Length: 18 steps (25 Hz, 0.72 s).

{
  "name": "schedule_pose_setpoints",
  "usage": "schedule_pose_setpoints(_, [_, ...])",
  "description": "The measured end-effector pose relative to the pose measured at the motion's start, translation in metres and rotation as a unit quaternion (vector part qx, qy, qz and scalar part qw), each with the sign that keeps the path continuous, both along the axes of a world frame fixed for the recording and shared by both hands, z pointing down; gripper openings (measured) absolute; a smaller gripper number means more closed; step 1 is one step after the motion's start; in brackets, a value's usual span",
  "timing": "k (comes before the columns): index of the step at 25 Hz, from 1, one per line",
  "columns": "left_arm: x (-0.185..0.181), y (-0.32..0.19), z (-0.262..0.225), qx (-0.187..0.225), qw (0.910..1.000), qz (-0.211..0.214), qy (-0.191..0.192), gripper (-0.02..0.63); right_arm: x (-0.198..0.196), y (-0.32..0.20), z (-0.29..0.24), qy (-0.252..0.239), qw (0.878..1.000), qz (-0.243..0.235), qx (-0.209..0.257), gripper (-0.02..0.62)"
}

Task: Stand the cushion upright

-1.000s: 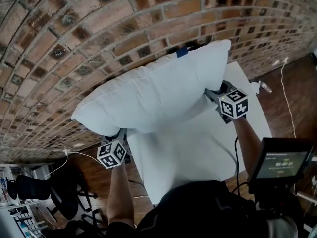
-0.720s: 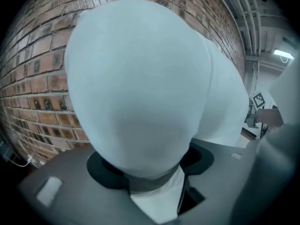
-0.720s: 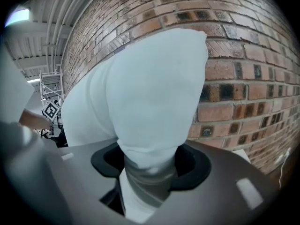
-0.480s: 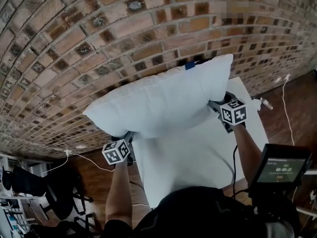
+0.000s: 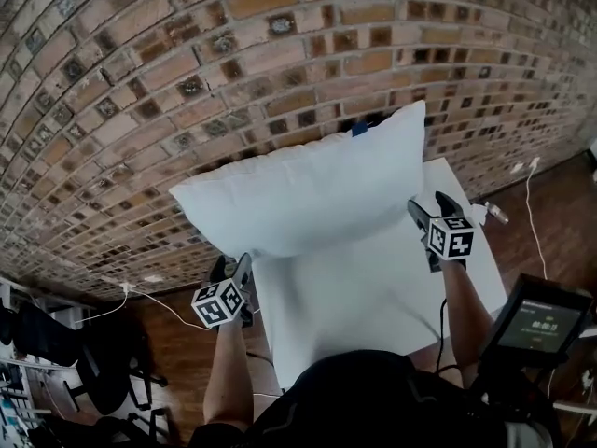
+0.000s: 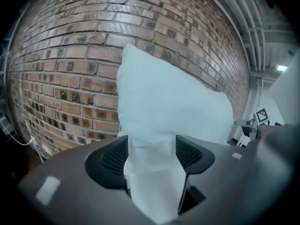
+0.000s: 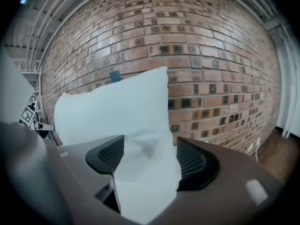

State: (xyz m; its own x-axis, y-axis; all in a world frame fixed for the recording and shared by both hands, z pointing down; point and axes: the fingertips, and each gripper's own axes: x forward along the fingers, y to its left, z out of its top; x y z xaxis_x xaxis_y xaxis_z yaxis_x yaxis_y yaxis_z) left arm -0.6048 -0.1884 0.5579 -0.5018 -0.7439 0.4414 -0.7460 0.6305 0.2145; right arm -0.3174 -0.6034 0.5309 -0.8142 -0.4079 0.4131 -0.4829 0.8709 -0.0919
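Observation:
The white cushion (image 5: pixel 308 189) stands on its long edge on the white table (image 5: pixel 373 297) and leans against the brick wall. My left gripper (image 5: pixel 231 267) is just below the cushion's lower left corner, at the table's left edge, jaws apart and off the fabric. My right gripper (image 5: pixel 431 211) sits beside the lower right corner, its jaws opening and gripping nothing. In the left gripper view the cushion (image 6: pixel 168 97) rises ahead of the left gripper (image 6: pixel 152 156). In the right gripper view the cushion (image 7: pixel 117 107) stands ahead of the right gripper (image 7: pixel 147 161).
The brick wall (image 5: pixel 187 82) runs right behind the table. A blue tag (image 5: pixel 359 129) sticks up at the cushion's top edge. Cables (image 5: pixel 154 295) lie on the wooden floor. An office chair (image 5: pixel 89 362) stands at lower left, a small screen (image 5: pixel 546 325) at lower right.
Both grippers have let go of the cushion's lower corners and drawn back towards me with their jaws wider. The cushion has stayed up against the wall.

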Motion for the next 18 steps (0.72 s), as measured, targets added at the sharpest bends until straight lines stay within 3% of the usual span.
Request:
schedule_pose_setpoints(4, [0.025, 0.006, -0.029, 0.032, 0.9981, 0.029, -0.044, 0.292, 0.013, 0.029, -0.009, -0.022, 1.000, 0.004, -0.011, 0.336])
schedule_pose_setpoints(9, [0.061, 0.012, -0.069, 0.095, 0.9895, 0.075, -0.078, 0.263, 0.010, 0.073, -0.039, -0.065, 0.998, -0.004, -0.016, 0.235])
schedule_pose_setpoints(10, [0.068, 0.013, -0.073, 0.106, 0.9880, 0.081, -0.077, 0.183, 0.011, 0.085, -0.045, -0.077, 0.997, -0.010, -0.019, 0.177])
schedule_pose_setpoints(11, [0.076, 0.014, -0.075, 0.116, 0.9865, 0.090, -0.073, 0.019, 0.013, 0.098, -0.051, -0.089, 0.996, -0.018, -0.024, 0.102])
schedule_pose_setpoints(14, [0.097, 0.013, -0.079, 0.138, 0.9807, 0.125, -0.059, 0.005, 0.016, 0.132, -0.061, -0.102, 0.993, -0.042, -0.031, 0.012])
schedule_pose_setpoints(18, [0.113, 0.016, -0.085, 0.162, 0.9731, 0.157, -0.049, 0.005, 0.017, 0.168, -0.064, -0.085, 0.995, -0.055, -0.026, 0.006])
